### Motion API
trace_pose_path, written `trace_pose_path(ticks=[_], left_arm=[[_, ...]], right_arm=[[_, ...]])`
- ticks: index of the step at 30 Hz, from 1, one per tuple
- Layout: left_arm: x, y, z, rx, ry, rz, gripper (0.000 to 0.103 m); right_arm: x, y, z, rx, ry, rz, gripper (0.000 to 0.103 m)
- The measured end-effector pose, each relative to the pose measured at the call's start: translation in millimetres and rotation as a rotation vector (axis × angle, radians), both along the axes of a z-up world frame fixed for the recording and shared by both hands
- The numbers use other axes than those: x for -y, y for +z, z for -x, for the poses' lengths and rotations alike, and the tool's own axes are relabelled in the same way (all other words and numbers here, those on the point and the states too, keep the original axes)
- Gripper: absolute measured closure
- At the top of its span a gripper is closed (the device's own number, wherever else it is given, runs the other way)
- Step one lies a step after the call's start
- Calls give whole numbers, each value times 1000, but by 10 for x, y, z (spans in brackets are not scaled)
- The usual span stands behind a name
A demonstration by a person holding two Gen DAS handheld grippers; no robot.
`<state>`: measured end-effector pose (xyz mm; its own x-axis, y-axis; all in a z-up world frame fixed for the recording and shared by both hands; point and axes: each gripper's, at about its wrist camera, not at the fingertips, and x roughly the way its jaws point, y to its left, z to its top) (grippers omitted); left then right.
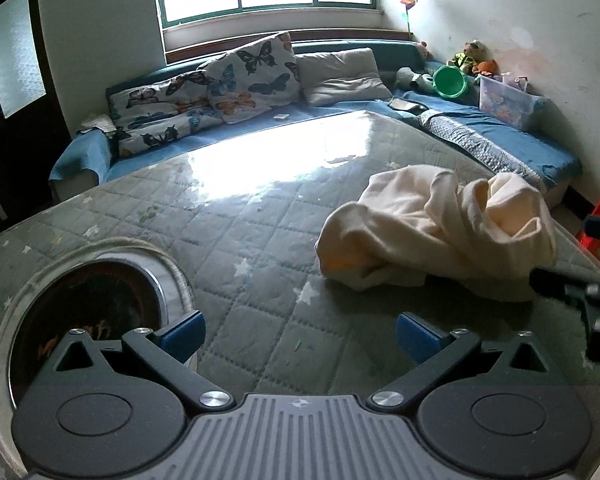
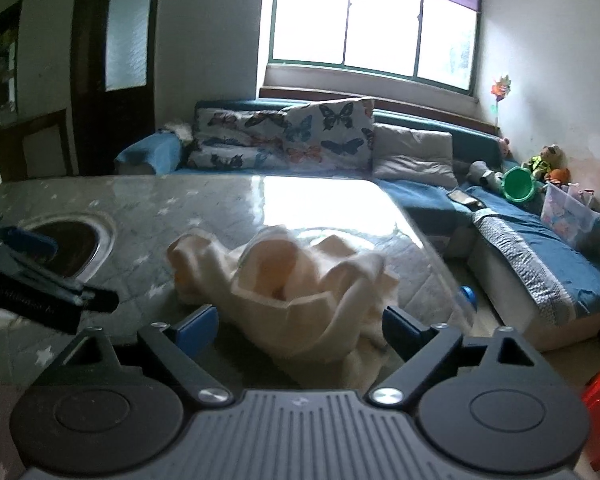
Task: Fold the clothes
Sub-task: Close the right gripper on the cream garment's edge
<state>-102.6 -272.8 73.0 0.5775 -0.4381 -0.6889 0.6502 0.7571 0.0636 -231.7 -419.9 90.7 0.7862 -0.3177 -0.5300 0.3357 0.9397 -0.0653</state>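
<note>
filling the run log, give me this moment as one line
task: fold clothes | cream garment: crumpled on quilted table, unfolded | left tool: open, empty | right tool: open, garment edge between pads, not gripped

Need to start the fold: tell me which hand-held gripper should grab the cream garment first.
Right. The right hand-held gripper is open with the crumpled cream garment directly ahead between its fingers. The left hand-held gripper faces bare quilted tabletop, garment off to its right.

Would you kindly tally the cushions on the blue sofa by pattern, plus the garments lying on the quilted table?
Butterfly-print cushions: 2, one upright and one lying long
Plain grey cushions: 1
Cream garments crumpled on the table: 1
Total: 4
</note>
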Motion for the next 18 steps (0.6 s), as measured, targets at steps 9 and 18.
trace_pose_path(ticks=[9,18], left_arm=[[34,53,-101,2,7,20,0],[-19,56,-145,3,16,27,1]], right_arm=[[530,-37,-213,-1,-92,-104,37],[701,-262,-280,-44,-72,-185,71]])
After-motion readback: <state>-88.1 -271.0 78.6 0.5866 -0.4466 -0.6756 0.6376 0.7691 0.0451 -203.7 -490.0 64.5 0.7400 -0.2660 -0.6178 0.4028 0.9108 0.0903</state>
